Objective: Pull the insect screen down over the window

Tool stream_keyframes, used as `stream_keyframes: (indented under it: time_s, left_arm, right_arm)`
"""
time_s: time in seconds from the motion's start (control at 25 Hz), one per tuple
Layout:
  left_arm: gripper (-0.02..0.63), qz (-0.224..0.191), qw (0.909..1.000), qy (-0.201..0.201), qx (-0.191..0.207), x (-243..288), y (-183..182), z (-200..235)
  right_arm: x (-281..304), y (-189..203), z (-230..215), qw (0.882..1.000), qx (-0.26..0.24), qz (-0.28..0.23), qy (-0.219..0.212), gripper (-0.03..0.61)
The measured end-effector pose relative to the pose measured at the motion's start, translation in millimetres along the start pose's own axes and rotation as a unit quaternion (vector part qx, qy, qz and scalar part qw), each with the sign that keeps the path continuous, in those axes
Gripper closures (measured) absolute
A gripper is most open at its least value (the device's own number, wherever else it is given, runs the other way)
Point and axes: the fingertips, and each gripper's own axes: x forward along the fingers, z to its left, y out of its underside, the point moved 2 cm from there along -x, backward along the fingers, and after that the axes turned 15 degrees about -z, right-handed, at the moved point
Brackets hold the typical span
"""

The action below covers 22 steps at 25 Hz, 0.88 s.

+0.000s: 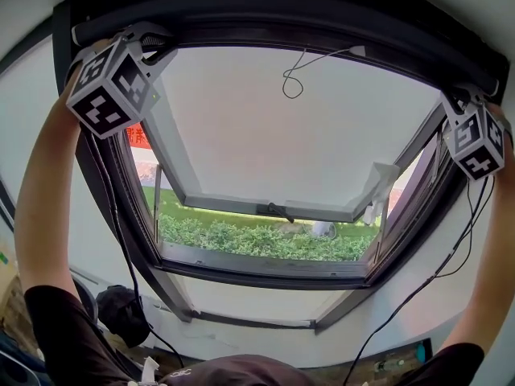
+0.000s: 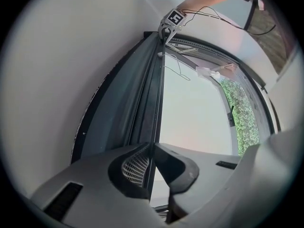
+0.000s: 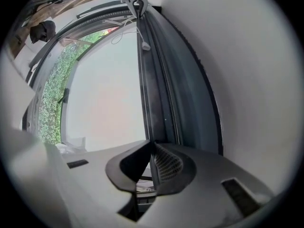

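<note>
**Left gripper view, right gripper view: both ends of the screen bar pinched, pull not yet begun**

Nearest the lens, left hand-held gripper [image 2: 152, 145] pressed together on the thin edge of the insect screen's pull bar [image 2: 150, 103], ribbed pad flat against it. Same at the far end: right hand-held gripper [image 3: 152, 144] pinching the bar's edge. Farther off, in the head view, bar sitting high against the top of the window frame [image 1: 265, 265], screen apparently rolled up, none of it drawn over the opening. Below, a loose cord [image 1: 291, 79] dangling before the tilted-out sash [image 1: 257, 135]; beyond, green hedge [image 1: 257, 241]. Judged to be at the grasp step, just ahead of the pull. Next move likely calling for both hands drawn downward together, level and even, grips kept firm, to avoid skewing the bar in its side tracks or letting it slip free.
</note>
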Motion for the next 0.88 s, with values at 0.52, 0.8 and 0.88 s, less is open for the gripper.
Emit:
stream_keyframes:
  time_s: [0.52, 0.8, 0.88]
  left_arm:
    - [0.583, 0.023, 0.9983, 0.042, 0.034, -1.5, -1.3, -6.6]
    - [0.584, 0.022, 0.9959, 0.087, 0.015, -5.0, 3.6, -31.2]
    - [0.584, 0.018, 0.9953, 0.094, 0.01, -5.5, 4.9, -42.9]
  right_arm:
    - [-0.5, 3.2, 8.4, 0.998, 0.012, 0.027, -0.047, 0.549]
    - [-4.4, 4.6, 35.0, 0.995, 0.032, 0.028, -0.091, 0.548]
    - [-6.3, 6.7, 47.0, 0.994, 0.033, 0.03, -0.1, 0.548]
